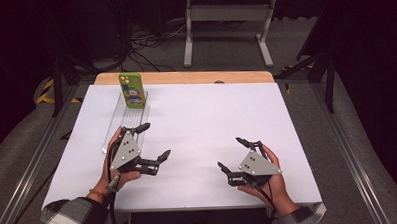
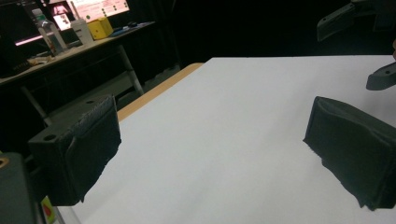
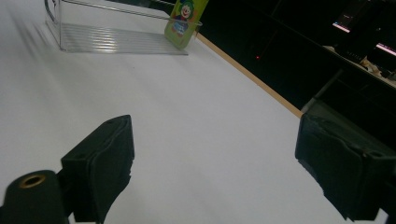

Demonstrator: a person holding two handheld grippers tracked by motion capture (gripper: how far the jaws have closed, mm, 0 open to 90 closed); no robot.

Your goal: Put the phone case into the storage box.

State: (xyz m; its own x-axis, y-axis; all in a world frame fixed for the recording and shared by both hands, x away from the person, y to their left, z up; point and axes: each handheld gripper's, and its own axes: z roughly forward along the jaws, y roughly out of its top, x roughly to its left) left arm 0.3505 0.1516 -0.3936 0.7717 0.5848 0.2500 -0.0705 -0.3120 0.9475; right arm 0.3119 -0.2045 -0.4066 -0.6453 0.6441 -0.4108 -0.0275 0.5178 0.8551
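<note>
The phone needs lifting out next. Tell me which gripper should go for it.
Left. The left gripper sits open beside the clear plastic tray holding the upright green phone; the right gripper is across the table.

A dim lab or workshop: a white tabletop on a metal frame, tangled cables on grey carpet, and a side bench with lit monitors and bottles.
</note>
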